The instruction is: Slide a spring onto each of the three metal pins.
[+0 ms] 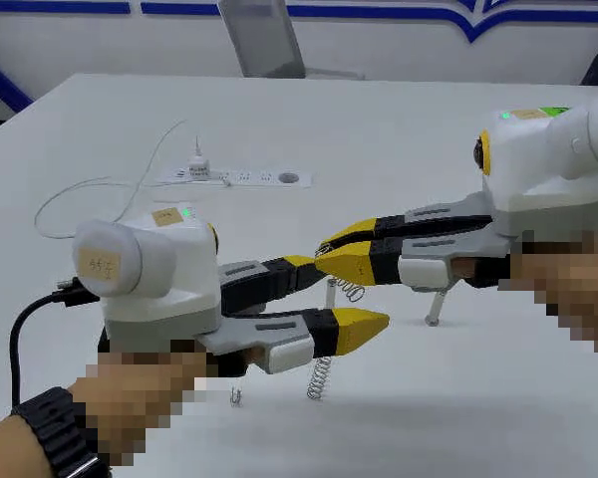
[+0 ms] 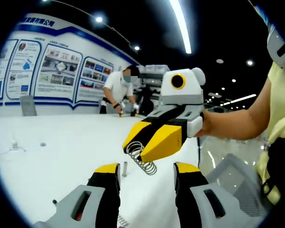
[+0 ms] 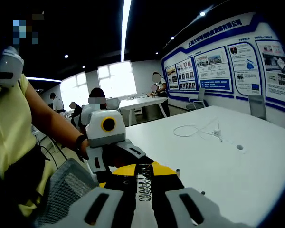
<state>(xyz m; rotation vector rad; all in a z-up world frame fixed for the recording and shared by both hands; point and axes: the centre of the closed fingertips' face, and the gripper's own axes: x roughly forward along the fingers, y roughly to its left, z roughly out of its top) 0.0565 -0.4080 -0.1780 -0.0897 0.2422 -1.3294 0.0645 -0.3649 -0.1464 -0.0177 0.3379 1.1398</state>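
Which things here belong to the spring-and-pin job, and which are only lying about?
Job: spring held in the right gripper; second spring; metal pin; tilted metal pin.
Lying about: power strip; chair.

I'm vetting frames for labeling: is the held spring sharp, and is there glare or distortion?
Head view: soft even light, spring small, fairly sharp. Left gripper view: crisp spring, fisheye bending, bright ceiling strip. Right gripper view: spring clear between the jaws.
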